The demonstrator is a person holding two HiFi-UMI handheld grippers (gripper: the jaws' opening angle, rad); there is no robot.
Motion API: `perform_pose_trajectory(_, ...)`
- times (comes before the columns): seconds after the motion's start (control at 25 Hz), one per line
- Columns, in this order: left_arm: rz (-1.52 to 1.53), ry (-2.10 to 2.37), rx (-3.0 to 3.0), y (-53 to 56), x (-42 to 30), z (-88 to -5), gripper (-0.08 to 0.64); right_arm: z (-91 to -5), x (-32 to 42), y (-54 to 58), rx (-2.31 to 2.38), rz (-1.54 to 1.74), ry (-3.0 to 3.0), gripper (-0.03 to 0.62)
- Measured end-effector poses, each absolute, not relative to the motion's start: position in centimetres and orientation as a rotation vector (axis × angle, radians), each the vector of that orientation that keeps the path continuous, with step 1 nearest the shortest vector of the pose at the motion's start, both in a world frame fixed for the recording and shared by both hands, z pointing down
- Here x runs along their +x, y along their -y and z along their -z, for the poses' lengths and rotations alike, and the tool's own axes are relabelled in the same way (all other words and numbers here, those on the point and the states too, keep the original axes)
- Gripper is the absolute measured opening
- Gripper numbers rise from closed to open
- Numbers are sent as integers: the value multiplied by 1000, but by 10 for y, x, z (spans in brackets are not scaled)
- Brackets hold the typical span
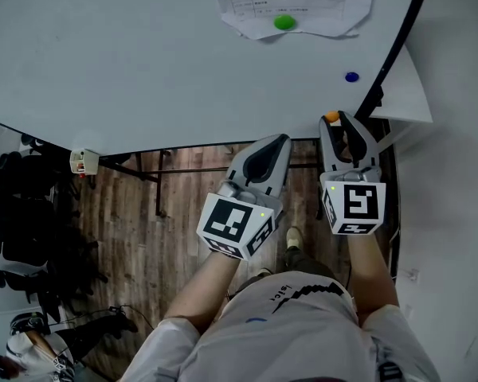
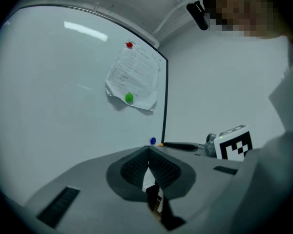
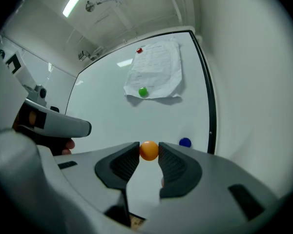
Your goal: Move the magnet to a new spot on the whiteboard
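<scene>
So, in the head view your right tool (image 1: 335, 122) holds the orange magnet (image 1: 331, 117) at the whiteboard's (image 1: 143, 62) lower edge, near the blue magnet (image 1: 351, 77). The left gripper view shows your left tool (image 2: 148, 153) closed on nothing. In the right gripper view the jaws clamp the orange magnet (image 3: 149, 150). The pickup looks done, and placing it on a new spot is left.

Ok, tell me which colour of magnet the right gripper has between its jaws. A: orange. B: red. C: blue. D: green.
A: in the right gripper view the right gripper has its jaws closed on the orange magnet; the green magnet, blue magnet and red magnet sit on the whiteboard.
</scene>
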State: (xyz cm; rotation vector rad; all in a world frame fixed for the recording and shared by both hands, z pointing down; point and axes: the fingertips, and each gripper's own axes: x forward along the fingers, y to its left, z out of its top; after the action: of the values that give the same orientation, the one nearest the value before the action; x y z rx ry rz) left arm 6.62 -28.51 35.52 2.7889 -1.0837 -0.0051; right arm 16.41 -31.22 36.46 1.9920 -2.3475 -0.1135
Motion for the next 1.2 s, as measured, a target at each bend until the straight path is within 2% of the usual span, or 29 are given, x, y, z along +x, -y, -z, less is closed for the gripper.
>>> perform_pose_trajectory(0.52, -41, 1104, 2760, 338, 80, -374, 11, -390, 183, 379, 1979, 139, 2296, 128)
perform_pose_trajectory(1.2, -65, 1153, 2724, 363, 80, -385, 11, -392, 183, 403, 1987, 316, 2199, 129)
